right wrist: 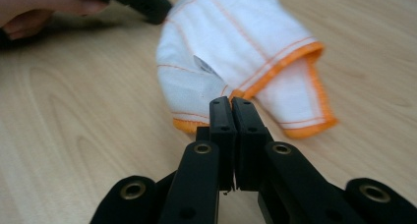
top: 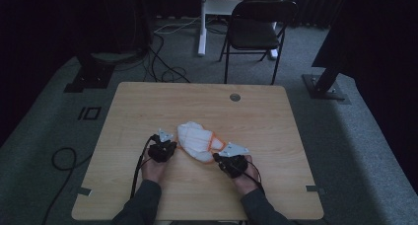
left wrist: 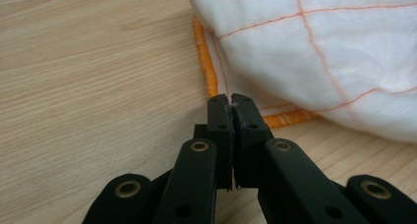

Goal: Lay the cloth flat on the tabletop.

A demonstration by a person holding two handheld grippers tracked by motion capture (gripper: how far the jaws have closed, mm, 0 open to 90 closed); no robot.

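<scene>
White cloth w/ orange hem lies bunched at centre of the high view, on the wooden table, between both hands. Left gripper sits just left of it; in the left gripper view its jaws are clenched tight, tips at the hem corner in mid-frame, a sliver of fabric apparently nipped between them, prob. to anchor that corner. Right gripper is lower right of the cloth; in the right gripper view its jaws are pressed together at the orange edge, likely pinching it, though the contact is hidden behind the tips. Two opposite edges gripped suggests pulling apart to spread or fold it flat.
</scene>
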